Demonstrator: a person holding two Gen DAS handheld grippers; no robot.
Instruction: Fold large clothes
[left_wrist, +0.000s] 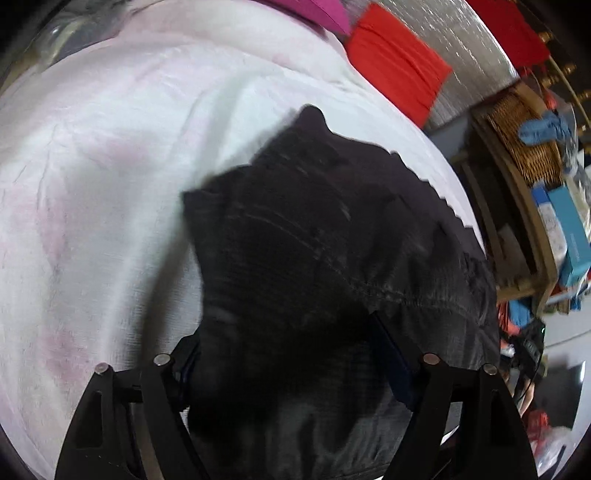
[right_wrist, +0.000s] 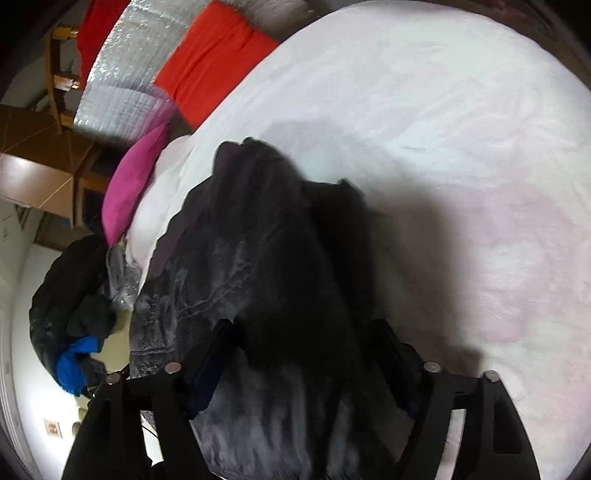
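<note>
Right now both grippers are hanging over a dark garment (left_wrist: 332, 258) that is lying bunched on a white bed sheet (left_wrist: 92, 203). On the left gripper (left_wrist: 284, 354) the fingers (left_wrist: 391, 354) are standing wide apart, and the dark cloth is filling the gap between them and spreading ahead of the tips; whether the pads are pressing on it cannot be told, since the fabric there is deep in shadow. On the right gripper (right_wrist: 303, 354) the fingers (right_wrist: 214, 350) are likewise spread wide, with the garment (right_wrist: 258, 266) rising in a heap between and beyond them and draping off to the left of the left finger. Bare sheet (right_wrist: 461, 147) is stretching away to the right of the right finger. Far beyond the fingertips a red cloth (right_wrist: 214, 62) and a pink cloth (right_wrist: 133, 184) are lying at the bed's edge. Both views are blurring somewhat.
</note>
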